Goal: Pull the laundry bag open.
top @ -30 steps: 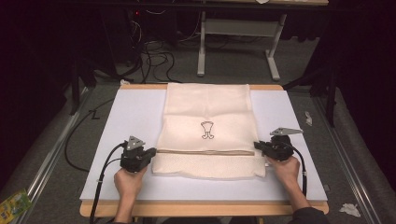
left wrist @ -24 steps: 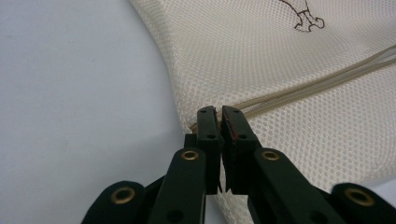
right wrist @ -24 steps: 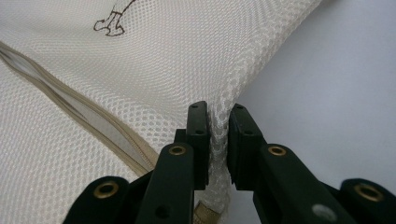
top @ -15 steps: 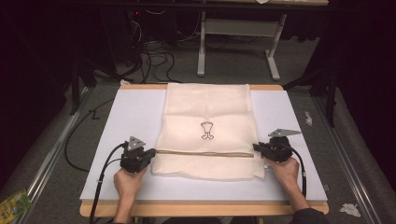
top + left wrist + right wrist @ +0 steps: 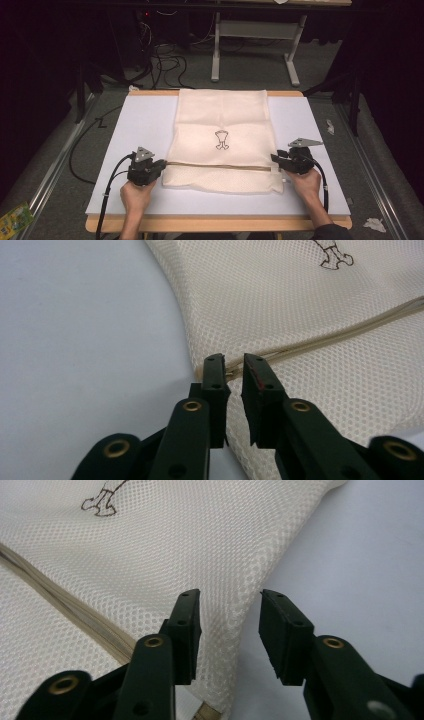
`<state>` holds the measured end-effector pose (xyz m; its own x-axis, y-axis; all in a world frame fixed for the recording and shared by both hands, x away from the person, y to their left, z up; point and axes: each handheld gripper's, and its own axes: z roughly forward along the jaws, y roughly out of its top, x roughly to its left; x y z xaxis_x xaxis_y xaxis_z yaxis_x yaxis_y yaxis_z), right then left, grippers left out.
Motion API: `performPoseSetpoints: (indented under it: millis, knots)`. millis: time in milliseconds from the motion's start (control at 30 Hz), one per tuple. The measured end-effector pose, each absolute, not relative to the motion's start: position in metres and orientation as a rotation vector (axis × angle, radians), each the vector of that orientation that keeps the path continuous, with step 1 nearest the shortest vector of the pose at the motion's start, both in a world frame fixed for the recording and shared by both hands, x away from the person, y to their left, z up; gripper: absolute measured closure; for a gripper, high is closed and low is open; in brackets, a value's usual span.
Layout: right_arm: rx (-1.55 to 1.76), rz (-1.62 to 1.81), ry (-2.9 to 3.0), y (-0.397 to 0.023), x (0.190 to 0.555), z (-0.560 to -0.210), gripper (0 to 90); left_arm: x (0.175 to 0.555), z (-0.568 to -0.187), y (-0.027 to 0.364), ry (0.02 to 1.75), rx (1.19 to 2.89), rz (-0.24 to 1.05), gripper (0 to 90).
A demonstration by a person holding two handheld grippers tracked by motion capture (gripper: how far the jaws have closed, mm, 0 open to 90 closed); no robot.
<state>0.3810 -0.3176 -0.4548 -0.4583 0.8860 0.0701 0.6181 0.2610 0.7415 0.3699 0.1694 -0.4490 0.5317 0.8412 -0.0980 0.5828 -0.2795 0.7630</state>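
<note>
A cream mesh bag (image 5: 220, 115) with a small dark emblem (image 5: 221, 140) lies flat on the white board (image 5: 135, 125). A tan zip (image 5: 220, 166) runs across its near part. My left gripper (image 5: 161, 166) sits at the zip's left end. Its jaws (image 5: 234, 360) have just been opening and stand a narrow gap apart, with the zip end (image 5: 235, 371) between them and no pad pressing on it. My right gripper (image 5: 276, 161) is at the bag's right edge. Its jaws (image 5: 230, 597) have just been opening and stand wide over the mesh edge (image 5: 235, 630).
The board rests on a wooden table (image 5: 215, 224). On the floor behind are cables (image 5: 165, 55) and a metal desk frame (image 5: 255, 35). Paper scraps (image 5: 374, 224) lie on the floor at the right, a green packet (image 5: 12, 217) at the bottom left.
Both grippers have let go of the bag's sides, the right jaws spreading more than the left. Hands and bag have stayed in place.
</note>
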Motion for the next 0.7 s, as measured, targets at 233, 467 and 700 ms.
performPoseSetpoints:
  millis: [233, 467, 700]
  knots:
    - [1.381, 1.074, 2.136, -0.323, 0.379, -0.450, 53.3, 0.361, -0.436, 0.172, 1.114, 1.927, 0.507, 63.7]
    - [1.372, 1.136, 2.103, -0.328, 0.376, -0.442, 46.9, 0.360, -0.428, 0.175, 1.101, 1.904, 0.524, 56.1]
    - [1.382, 1.196, 2.053, -0.337, 0.370, -0.435, 42.1, 0.359, -0.421, 0.179, 1.090, 1.873, 0.531, 51.4]
